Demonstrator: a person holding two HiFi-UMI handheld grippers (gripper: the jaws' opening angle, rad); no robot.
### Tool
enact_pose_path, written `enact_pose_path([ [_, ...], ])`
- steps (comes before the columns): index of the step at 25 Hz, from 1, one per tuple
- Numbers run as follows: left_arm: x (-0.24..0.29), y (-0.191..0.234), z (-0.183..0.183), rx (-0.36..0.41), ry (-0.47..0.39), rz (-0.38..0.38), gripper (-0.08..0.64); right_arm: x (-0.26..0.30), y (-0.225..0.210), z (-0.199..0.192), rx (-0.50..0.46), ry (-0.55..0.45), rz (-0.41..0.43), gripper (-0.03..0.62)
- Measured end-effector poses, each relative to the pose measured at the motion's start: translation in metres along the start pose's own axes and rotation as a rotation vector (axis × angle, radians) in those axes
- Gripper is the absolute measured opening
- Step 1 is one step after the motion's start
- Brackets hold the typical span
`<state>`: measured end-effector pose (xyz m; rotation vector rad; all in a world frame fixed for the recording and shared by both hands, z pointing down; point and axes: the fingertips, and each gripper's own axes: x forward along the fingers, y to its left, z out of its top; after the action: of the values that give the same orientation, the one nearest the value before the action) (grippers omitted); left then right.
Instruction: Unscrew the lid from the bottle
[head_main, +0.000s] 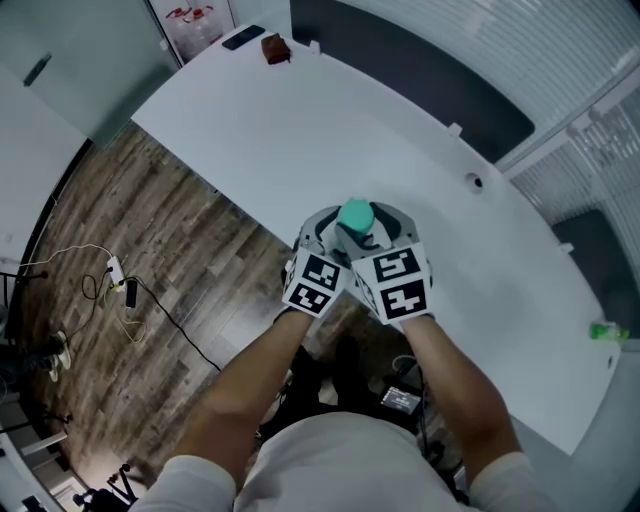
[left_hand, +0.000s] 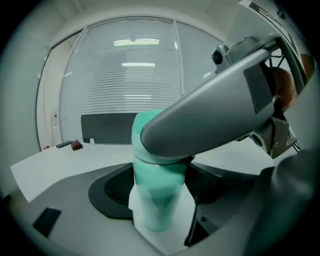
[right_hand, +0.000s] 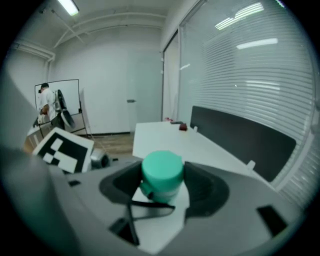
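The left tongs (left_hand: 159, 194) are clamping the bottle (left_hand: 156, 212) by its body at the bench's (head_main: 300, 130) near edge to keep it from turning. The right tongs (right_hand: 161, 191) are gripping the teal lid (right_hand: 162, 169), seemingly for twisting.

White table (head_main: 250, 130) over wood floor (head_main: 140, 230), window blinds (right_hand: 250, 65) behind.

No legible word, brand or number is seen in any view. Black-and-white square patterns, not text, are carried on the left cube (head_main: 318, 284) and the right cube (head_main: 398, 283). Red print on a wall poster (head_main: 196, 22) cannot be read.
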<state>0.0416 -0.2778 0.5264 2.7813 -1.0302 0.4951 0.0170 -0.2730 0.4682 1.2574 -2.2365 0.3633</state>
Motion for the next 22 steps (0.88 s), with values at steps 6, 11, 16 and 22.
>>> enact_pose_path([
  [6,-0.003,-0.007,-0.003,0.065,0.035,-0.198,0.321,-0.001,0.003,-0.002,-0.087,0.014,0.136,0.281],
  [11,-0.005,-0.017,-0.005,0.148,0.081,-0.392,0.319,-0.005,0.007,-0.006,-0.199,0.035,0.255,0.281],
  [16,-0.007,-0.014,-0.003,0.176,0.105,-0.369,0.321,-0.004,0.003,-0.005,-0.155,0.035,0.196,0.281],
  [22,-0.010,-0.011,-0.012,0.064,0.044,-0.059,0.321,-0.006,-0.002,-0.006,-0.005,0.017,0.021,0.281],
])
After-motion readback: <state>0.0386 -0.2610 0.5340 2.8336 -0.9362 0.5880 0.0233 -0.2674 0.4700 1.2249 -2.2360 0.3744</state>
